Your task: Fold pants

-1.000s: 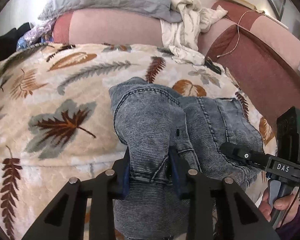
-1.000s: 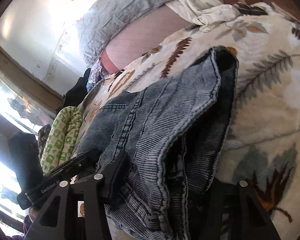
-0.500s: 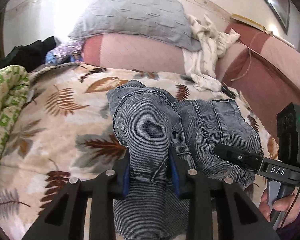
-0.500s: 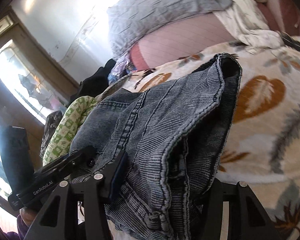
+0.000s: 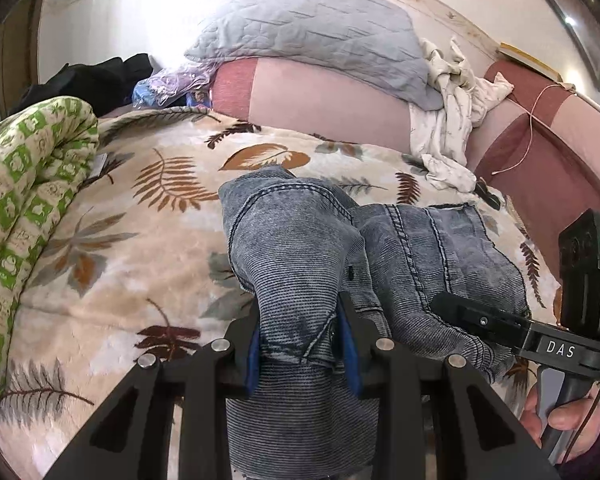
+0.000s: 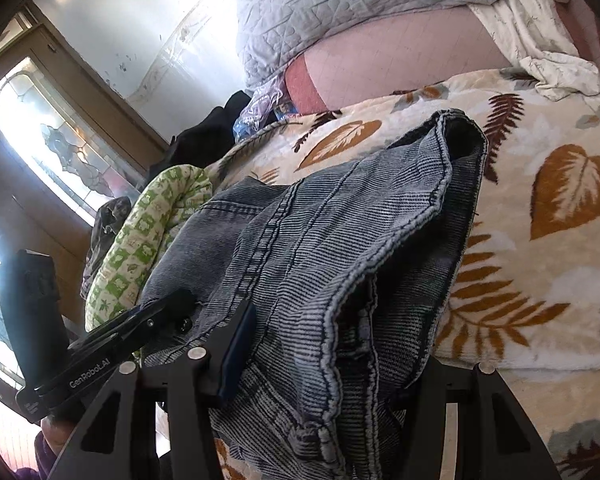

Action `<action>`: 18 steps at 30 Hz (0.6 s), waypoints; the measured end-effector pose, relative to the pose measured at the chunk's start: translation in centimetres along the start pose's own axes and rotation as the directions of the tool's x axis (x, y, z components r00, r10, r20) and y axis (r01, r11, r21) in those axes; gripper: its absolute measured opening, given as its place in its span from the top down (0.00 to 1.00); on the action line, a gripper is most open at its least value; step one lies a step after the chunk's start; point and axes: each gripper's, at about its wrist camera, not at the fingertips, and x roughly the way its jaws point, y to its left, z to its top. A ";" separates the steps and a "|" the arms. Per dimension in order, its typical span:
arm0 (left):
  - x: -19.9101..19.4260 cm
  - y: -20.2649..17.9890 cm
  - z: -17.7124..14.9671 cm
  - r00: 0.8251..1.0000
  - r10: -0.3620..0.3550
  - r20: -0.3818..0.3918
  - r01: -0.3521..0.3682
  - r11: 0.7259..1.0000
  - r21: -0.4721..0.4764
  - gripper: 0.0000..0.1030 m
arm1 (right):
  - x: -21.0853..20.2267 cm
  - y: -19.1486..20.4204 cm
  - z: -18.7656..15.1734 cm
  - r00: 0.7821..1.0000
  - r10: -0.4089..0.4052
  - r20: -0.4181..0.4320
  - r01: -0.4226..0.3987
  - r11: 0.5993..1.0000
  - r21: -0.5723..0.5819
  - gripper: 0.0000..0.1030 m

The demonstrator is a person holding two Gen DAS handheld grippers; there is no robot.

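Grey-blue denim pants (image 5: 300,248) lie bunched on a leaf-patterned blanket (image 5: 148,232). My left gripper (image 5: 302,340) is shut on a thick fold of the pants, blue pads pressing both sides. In the left wrist view the right gripper (image 5: 476,320) shows at the right edge, gripping the other part of the denim. In the right wrist view my right gripper (image 6: 324,344) is shut on a wide bundle of the pants (image 6: 340,240); its right finger is hidden behind the cloth. The left gripper (image 6: 156,316) appears at the lower left there.
A green-and-white rolled quilt (image 5: 24,184) lies at the blanket's left edge. A grey pillow (image 5: 312,28) and white crumpled cloth (image 5: 456,108) rest on the pink sofa back (image 5: 328,100). Dark clothes (image 5: 92,80) pile at the far left. A window (image 6: 48,136) is left.
Both grippers have drawn back with the pants held, so the denim slid toward the near edge of the blanket. More of the room, quilt and pillow has come into view.
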 end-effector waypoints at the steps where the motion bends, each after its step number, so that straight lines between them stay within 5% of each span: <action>1: 0.1 0.1 -0.1 1.000 0.001 -0.003 -0.001 1.000 -0.003 0.67 | 0.2 -0.1 -0.1 1.000 0.000 -0.006 0.000 1.000 0.002 0.45; 18: 3.3 1.8 -2.5 0.997 0.030 -0.074 -0.033 0.999 -0.041 0.66 | 3.3 -2.3 -1.6 0.997 -0.014 -0.077 0.017 0.999 0.045 0.45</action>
